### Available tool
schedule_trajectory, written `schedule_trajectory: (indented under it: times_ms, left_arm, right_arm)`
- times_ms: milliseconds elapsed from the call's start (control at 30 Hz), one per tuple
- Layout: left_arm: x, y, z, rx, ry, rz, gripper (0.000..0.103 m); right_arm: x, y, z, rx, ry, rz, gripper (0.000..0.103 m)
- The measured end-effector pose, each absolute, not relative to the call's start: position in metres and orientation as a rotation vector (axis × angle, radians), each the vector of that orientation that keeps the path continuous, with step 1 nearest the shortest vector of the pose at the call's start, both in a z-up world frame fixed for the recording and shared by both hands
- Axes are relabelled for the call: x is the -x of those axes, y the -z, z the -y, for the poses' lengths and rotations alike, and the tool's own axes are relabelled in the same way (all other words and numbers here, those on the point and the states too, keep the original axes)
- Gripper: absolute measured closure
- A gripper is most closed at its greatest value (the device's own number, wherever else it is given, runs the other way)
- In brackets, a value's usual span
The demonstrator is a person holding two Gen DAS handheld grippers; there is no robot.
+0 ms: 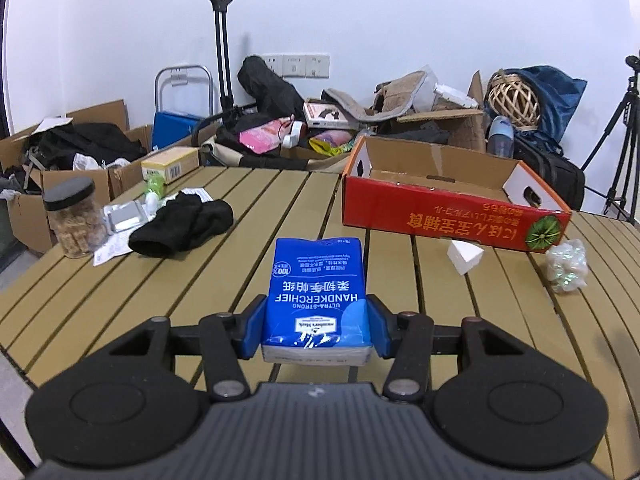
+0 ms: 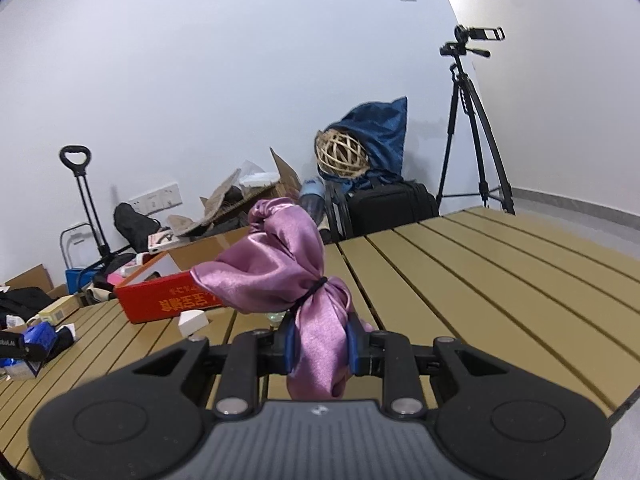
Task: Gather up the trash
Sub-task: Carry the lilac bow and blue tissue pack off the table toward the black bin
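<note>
The left claw [image 1: 318, 330] squeezes a blue plastic pack of paper tissues [image 1: 318, 292] between its two blue pads. The pack sticks out forward, lifted above the tan slatted bench [image 1: 224, 216]. Far on the right sits a red cardboard box with an open top [image 1: 452, 208]. Near its front side lie a small white block [image 1: 465, 255] and, further right, a shiny crumpled clear wrapper [image 1: 567, 266]. On the left side of the bench are a black cloth [image 1: 184, 224] and a clear jar with a black lid [image 1: 74, 218].

The right claw [image 2: 320, 346] is shut tight on a shiny pink satin cloth tied with a black band [image 2: 280, 268]. The cloth puffs up above the pads, held over the bench, with the red box far to the left.
</note>
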State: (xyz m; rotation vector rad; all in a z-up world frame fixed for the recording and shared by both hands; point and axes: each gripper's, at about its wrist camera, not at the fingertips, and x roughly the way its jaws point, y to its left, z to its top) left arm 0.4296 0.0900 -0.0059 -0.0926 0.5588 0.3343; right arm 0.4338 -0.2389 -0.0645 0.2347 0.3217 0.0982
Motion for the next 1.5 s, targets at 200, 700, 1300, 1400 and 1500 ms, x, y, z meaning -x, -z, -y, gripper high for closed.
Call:
schedule_trajectory:
  times_ms: [200,700,1300,1400,1500]
  left_arm:
    - [-0.397,-0.006,-0.078,0.078,-0.312,-0.528,0.051]
    - [-0.311,-0.016,-0.061,0.084,-0.244,-0.488,0.051]
    - [-0.218,-0.001,-0.052,0.082,-0.169,-0.46,0.051]
    - [-0.206,0.005,-0.051,0.081,-0.172,-0.459,0.051]
    - [-0.195,0.012,-0.053,0.099,-0.164,-0.475,0.051]
  right_arm:
    - [-0.406,0.063,0.244,-0.221,-0.121,-0.307,0.08]
    - [-0.33,0.081,0.245,-0.154,-0.177,-0.349,0.08]
    - [-0.258,0.109,0.231,-0.068,-0.235,-0.441,0.08]
    - [-0.245,0.115,0.227,-0.047,-0.247,-0.46,0.08]
    - [-0.234,0.12,0.222,-0.029,-0.26,-0.479,0.08]
